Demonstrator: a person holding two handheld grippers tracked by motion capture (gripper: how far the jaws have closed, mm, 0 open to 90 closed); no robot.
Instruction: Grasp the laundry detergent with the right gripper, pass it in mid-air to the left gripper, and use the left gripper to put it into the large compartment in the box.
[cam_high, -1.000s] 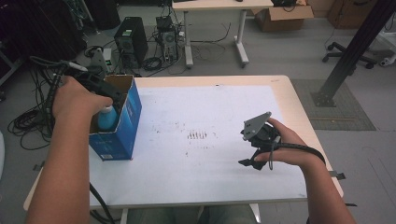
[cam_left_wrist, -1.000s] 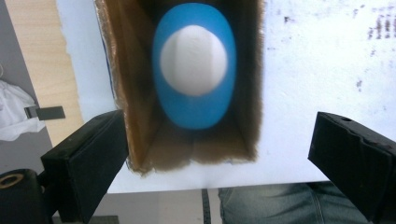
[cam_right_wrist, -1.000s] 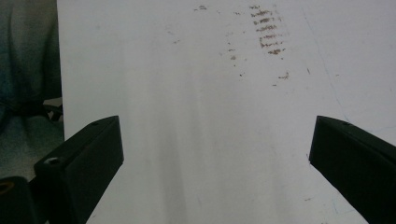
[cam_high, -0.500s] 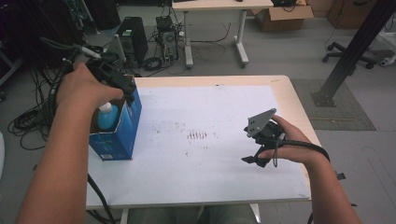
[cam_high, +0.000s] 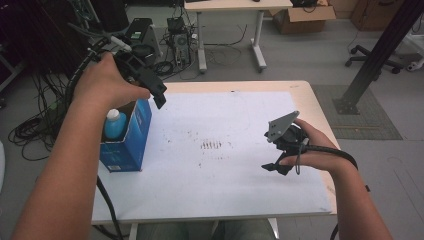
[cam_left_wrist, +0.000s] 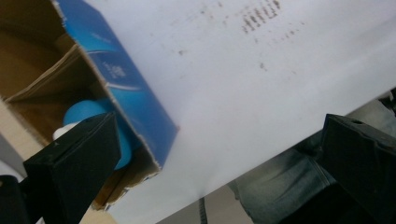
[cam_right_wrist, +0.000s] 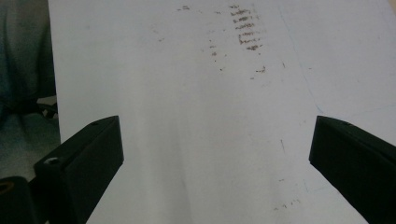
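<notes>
above the blue box (cam_high: 131, 134), left gripper (cam_high: 155, 94) fingers wide apart, empty

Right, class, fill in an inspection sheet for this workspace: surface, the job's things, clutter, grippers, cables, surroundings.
Surface: white sheet on the table, with small dark smudges.
Job's things: blue bottle standing inside an open blue box at the table's left edge.
Clutter: nothing seen.
Grippers: left gripper raised above the box, open, nothing between its fingers; right gripper low over the sheet, open, empty.
Cables: one trailing from each gripper; a tangle on the floor.
Surroundings: another table, cardboard box, office chair.
</notes>
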